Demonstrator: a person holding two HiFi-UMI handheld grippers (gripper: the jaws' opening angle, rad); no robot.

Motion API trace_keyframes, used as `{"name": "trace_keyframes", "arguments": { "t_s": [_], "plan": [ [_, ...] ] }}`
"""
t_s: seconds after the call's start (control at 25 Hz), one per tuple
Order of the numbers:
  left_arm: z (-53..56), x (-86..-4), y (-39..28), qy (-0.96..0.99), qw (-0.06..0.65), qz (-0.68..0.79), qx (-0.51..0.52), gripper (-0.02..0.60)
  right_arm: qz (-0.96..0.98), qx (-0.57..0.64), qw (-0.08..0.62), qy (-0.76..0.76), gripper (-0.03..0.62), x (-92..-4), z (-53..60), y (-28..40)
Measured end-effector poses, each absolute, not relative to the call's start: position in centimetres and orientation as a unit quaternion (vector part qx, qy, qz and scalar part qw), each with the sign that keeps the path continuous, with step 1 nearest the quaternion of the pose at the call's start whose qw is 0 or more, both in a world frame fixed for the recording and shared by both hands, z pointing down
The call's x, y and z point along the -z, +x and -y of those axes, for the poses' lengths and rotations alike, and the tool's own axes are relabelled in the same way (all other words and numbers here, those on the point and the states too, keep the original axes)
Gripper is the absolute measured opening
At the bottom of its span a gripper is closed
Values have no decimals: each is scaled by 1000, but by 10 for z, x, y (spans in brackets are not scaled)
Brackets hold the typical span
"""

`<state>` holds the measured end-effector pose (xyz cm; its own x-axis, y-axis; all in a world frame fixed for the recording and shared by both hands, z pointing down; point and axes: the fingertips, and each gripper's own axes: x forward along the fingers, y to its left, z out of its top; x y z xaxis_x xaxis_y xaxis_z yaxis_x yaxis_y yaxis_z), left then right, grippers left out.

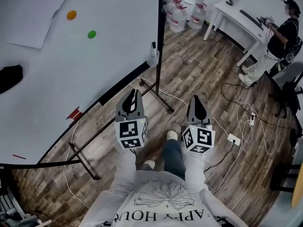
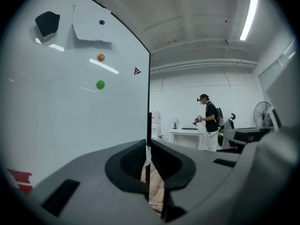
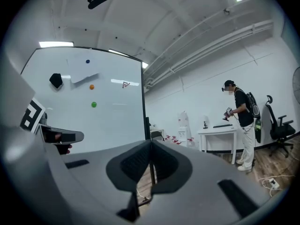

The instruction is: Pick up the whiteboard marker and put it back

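Pressed together on nothing: jaws of left gripper [image 2: 147, 150] and of right gripper [image 3: 150, 146], two grippers in all, side by side near the whiteboard [image 1: 94, 65]. Well apart from both, at the whiteboard's lower edge: short red shapes, apparently the marker [image 1: 74, 112], long axis roughly along that edge; tip end and exact count too small to tell. On the whiteboard: three magnets, namely blue magnet [image 2: 101, 22], orange magnet [image 1: 71, 15] and green magnet [image 1: 92, 34]; one black eraser [image 1: 9, 78]; one paper sheet [image 1: 38, 18]. Farther off: one person [image 1: 284, 32] beside one white table [image 1: 236, 20].

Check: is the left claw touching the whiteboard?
Apart. The head view shows a strip of floor between the left claw and the whiteboard.
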<state>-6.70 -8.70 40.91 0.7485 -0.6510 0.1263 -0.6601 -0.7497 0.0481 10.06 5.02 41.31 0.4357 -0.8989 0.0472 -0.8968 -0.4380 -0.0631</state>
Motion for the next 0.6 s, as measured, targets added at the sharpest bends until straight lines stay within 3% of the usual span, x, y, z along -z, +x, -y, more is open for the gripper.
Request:
{"name": "trace_keyframes", "arguments": {
  "t_s": [0.44,0.52,0.6],
  "plan": [
    [154,-404,85,917,52,391,-56,11,-590,17,3,-807,3,-394,41,256],
    [169,-404,106,914,59,397,-60,66,-600,16,5,-800,3,-390,58,279],
    [181,-407,120,910,69,404,-64,77,-609,16,6,-793,3,-388,72,295]
  ]
}}
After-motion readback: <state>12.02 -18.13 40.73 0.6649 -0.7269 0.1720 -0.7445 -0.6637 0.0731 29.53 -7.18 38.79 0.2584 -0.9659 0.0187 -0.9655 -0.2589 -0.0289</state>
